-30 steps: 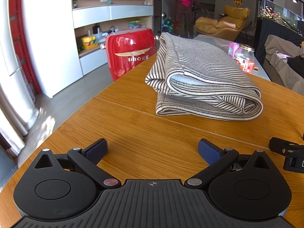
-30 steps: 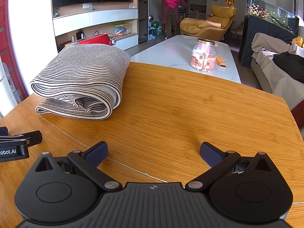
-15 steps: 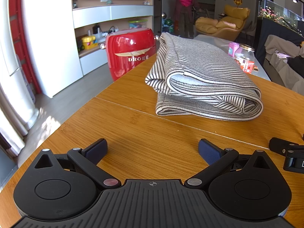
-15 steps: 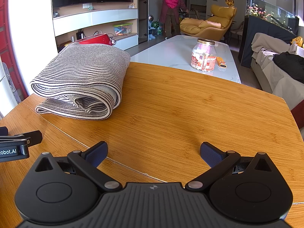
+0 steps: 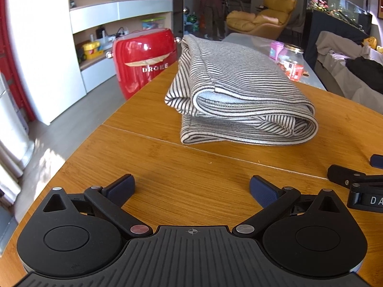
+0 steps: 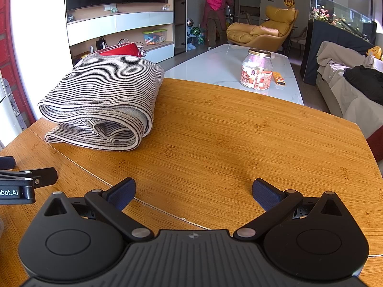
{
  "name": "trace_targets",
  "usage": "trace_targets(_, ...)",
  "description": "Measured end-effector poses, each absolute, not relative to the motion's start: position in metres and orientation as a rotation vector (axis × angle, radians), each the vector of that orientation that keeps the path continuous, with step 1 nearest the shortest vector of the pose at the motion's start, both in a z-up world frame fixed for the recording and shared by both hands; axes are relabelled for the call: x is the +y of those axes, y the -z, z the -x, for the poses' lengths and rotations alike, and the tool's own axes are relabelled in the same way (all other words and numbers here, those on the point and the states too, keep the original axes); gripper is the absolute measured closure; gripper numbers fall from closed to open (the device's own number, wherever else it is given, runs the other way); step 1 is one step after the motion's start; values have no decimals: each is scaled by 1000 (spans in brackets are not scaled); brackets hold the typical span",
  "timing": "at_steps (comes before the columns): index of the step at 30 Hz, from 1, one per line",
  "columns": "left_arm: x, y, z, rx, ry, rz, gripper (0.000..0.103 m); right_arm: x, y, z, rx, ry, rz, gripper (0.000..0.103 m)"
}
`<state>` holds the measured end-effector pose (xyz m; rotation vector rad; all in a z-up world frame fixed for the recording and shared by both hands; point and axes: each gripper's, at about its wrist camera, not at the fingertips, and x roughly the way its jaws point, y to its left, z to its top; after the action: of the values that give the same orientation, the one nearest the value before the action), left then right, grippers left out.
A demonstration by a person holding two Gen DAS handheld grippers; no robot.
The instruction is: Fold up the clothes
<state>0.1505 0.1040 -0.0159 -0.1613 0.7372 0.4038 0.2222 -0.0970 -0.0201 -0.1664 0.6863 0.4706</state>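
Left claw (image 5: 191, 189) spread wide at the bottom of the frame, holding nothing, low over the wooden tabletop (image 5: 167, 167). Right claw (image 6: 194, 191) also spread wide and holding nothing, at the bottom of its own frame. Striped garment (image 5: 237, 95) folded into a thick bundle, lying on the tabletop at centre of the left view and at middle left (image 6: 103, 100) of the right view, well apart from both claws. Behind it a red appliance (image 5: 146, 62). At upper right of the right view a glass jar (image 6: 257, 71) on a white table (image 6: 215, 69).
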Motion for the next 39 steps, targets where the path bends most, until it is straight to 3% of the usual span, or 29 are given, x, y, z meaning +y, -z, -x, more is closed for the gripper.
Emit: trace_targets(39, 102, 16, -148, 720, -431, 163, 0, -98, 21, -222, 685, -470, 167, 0)
